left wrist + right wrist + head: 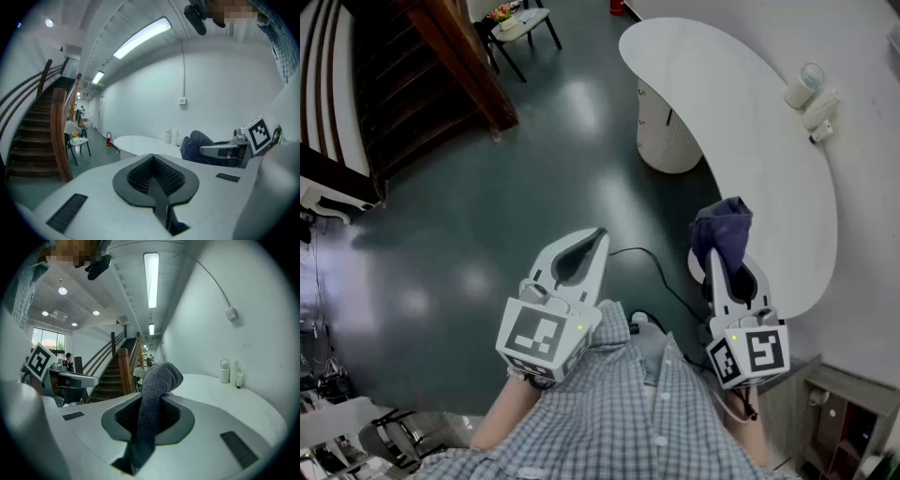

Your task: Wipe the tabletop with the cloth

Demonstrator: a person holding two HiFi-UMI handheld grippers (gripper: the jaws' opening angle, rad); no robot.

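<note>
My right gripper [724,246] is shut on a dark blue-grey cloth [723,230], which bunches up above its jaws near the front edge of the white curved tabletop [741,122]. In the right gripper view the cloth [152,399] runs up between the jaws and folds over, with the tabletop [234,399] stretching ahead on the right. My left gripper [579,251] is shut and holds nothing; it hangs over the dark floor, left of the table. From the left gripper view the cloth [199,146] and the tabletop [145,143] lie ahead.
Bottles and a small jar [811,98] stand at the table's far right by the wall. A white ribbed pedestal [666,141] holds the table up. A wooden staircase [403,75] rises at the left, with a chair and small table [520,28] behind. A black cable [661,277] trails on the floor.
</note>
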